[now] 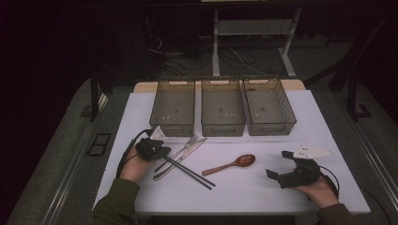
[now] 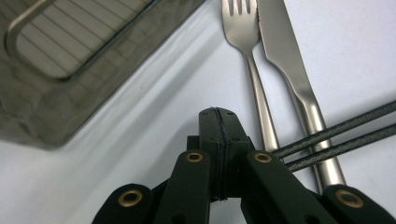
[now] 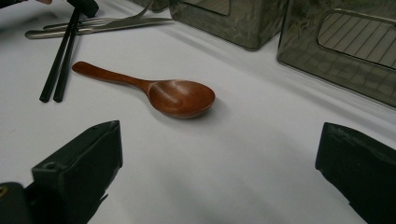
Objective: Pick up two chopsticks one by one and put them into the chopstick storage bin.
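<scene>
Left hand-held gripper [image 2: 218, 122] closed, apparently pinching chopsticks [image 2: 341, 135], angled low

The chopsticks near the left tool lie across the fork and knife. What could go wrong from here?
1. The chopsticks cross the fork and knife, so lifting them may drag or shift that cutlery.
2. The left tool looks shut beside the chopstick ends; thin sticks could slip or separate when gripped.
</scene>
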Available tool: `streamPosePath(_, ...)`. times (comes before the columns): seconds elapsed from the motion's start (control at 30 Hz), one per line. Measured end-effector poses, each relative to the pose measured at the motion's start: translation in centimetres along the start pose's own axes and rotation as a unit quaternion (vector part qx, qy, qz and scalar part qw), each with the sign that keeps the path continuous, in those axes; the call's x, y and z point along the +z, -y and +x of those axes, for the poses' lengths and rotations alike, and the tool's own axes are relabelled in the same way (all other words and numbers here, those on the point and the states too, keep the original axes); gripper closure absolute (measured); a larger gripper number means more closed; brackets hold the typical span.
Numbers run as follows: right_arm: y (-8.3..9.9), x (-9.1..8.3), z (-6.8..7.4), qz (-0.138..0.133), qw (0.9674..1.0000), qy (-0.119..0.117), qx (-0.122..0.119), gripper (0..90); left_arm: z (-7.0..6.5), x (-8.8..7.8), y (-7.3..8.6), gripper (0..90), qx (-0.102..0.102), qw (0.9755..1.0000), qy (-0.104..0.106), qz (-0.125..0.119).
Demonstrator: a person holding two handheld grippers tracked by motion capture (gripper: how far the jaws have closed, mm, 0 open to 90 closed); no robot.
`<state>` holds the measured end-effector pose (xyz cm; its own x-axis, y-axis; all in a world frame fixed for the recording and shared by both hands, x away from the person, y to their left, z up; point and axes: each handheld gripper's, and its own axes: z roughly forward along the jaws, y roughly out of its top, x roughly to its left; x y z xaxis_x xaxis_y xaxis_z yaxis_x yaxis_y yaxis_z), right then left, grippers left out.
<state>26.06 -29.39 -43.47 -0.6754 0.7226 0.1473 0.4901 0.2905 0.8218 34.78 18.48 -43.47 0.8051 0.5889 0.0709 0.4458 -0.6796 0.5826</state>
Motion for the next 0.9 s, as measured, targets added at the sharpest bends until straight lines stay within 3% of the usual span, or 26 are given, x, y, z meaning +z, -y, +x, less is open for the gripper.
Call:
streamPosePath(0.57,0.0,0.0,0.0,-0.001,1.0,-0.001,0.002,0.2,-0.3,-2.3,2.7,88.8,-0.004,0.9999,-0.002,0.012)
streamPosePath(0.63,0.0,0.0,0.0,0.0,1.0,-0.002,0.001,0.2,-0.6,-2.7,3.1,88.8,-0.012,0.9998,0.0,0.014)
streamPosePath(0.9,-0.1,-0.1,0.0,-0.001,1.0,-0.002,0.001,0.2,-1.3,-3.6,4.2,88.7,-0.008,0.9998,0.005,0.015)
